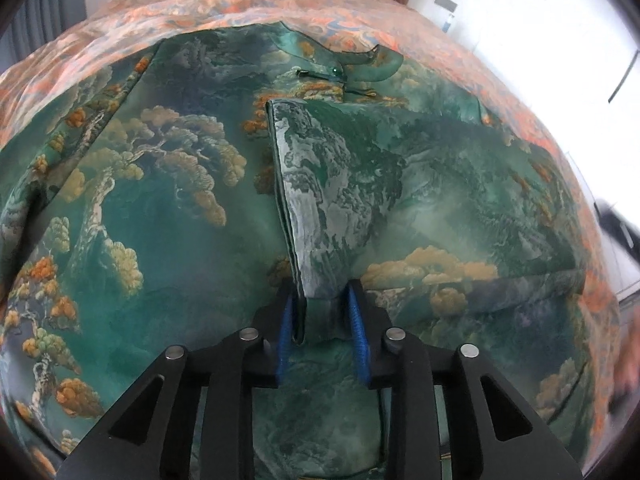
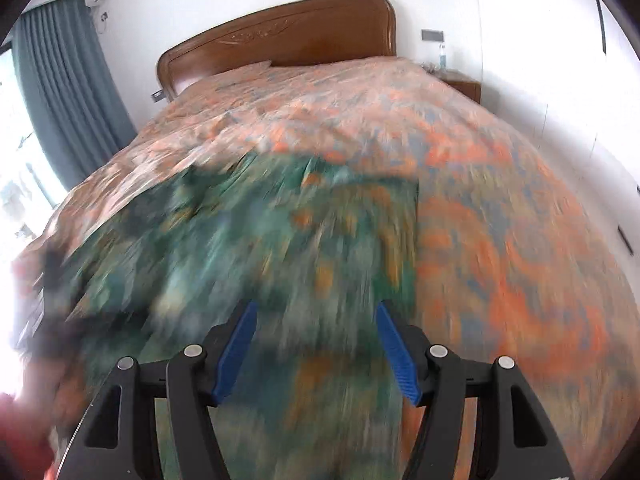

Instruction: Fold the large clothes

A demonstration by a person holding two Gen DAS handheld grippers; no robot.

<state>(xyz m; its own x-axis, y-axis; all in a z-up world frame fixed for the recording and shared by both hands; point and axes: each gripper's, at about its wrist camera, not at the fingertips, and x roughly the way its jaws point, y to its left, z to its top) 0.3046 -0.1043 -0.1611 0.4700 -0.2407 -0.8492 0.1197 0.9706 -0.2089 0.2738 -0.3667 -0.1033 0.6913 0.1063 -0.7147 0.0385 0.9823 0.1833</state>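
Note:
A large green garment (image 1: 160, 220) printed with trees and mountains lies spread on the bed. Its right side is folded over toward the middle, forming a raised flap (image 1: 340, 168). My left gripper (image 1: 322, 304) has its blue-padded jaws around the near corner of that flap, partly closed, and the cloth sits between them. In the right wrist view the garment (image 2: 260, 260) is blurred by motion. My right gripper (image 2: 316, 312) is open and empty above the garment's near right part.
The bed has an orange and blue patterned cover (image 2: 500, 220) and a brown wooden headboard (image 2: 280, 36). A grey curtain (image 2: 64, 88) hangs at the left. A nightstand (image 2: 464, 88) with a bottle stands by the white wall at the right.

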